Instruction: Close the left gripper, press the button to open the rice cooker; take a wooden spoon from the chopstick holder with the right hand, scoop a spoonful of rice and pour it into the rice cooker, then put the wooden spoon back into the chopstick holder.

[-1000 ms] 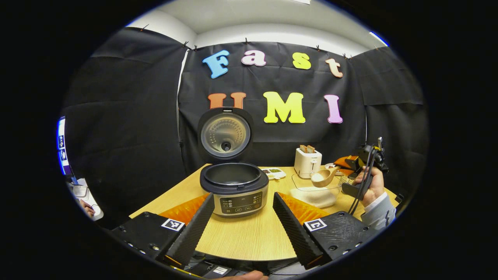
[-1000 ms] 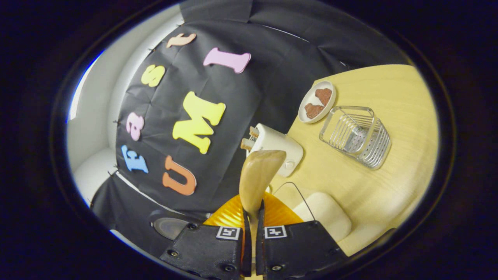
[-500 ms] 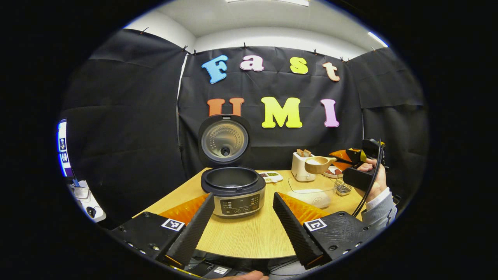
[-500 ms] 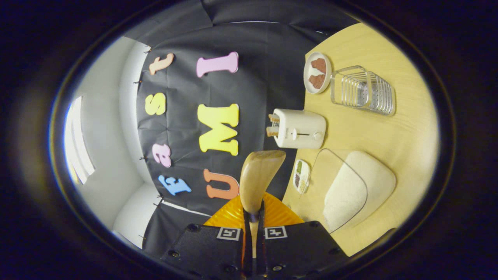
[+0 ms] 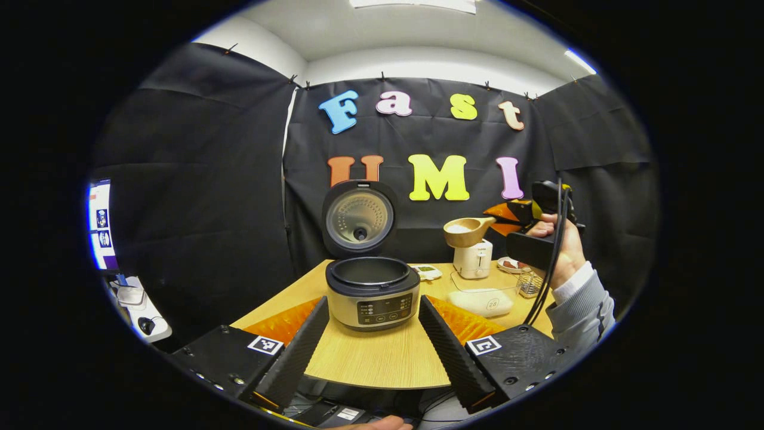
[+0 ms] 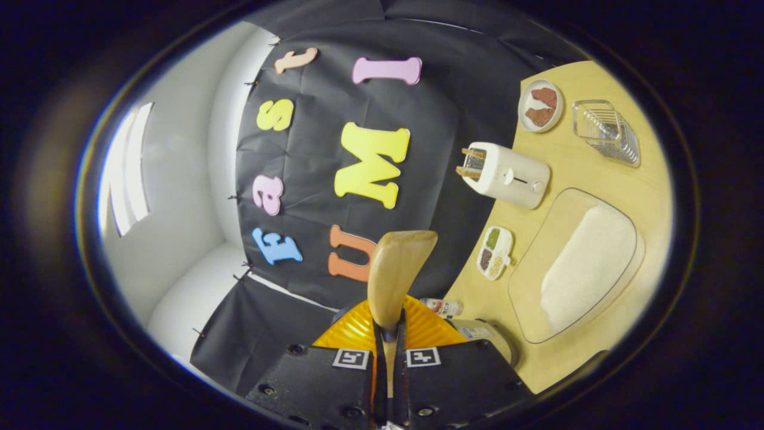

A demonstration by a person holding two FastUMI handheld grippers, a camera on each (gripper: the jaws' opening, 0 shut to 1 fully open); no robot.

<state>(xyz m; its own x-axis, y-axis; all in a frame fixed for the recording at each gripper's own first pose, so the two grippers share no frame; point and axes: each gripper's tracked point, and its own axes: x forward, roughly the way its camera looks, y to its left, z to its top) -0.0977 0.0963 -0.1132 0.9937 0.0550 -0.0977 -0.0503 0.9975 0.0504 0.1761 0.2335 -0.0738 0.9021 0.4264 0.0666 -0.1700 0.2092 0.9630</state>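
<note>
Black cloth walls on three sides, white ceiling above; pale wooden bench (image 5: pixel 382 364) in front.

Rice cooker (image 5: pixel 372 294): on the bench, lid (image 5: pixel 359 217) standing upright and open, inner pot exposed, control panel facing the left tongs.

Clear tray (image 6: pixel 621 203): on the bench beyond the cooker, holding a mound of white rice (image 6: pixel 588 257).

Toaster (image 6: pixel 507 174): white, two slices in the slots, near the cloth wall, behind the tray.

Chopstick holder (image 6: pixel 609 131): wire rack, at the far end of the bench, just beside a small round plate (image 6: pixel 540 106) with brown pieces.

Sectioned dish (image 6: pixel 495 252): small, white, with grains, between toaster and cooker.

Left tongs (image 5: pixel 373 325): fingers spread wide, nothing between them, held low in front of the cooker.

Right tongs (image 6: pixel 388 334): clamped on the handle of the wooden spoon (image 6: pixel 395 272); in the left gripper view they are held by a hand (image 5: pixel 558 248) with a grey sleeve, raised above the bench.

Wooden spoon, in the left gripper view: bowl level, carrying white rice, in the air above the toaster, to the right of the cooker's lid and apart from it.
</note>
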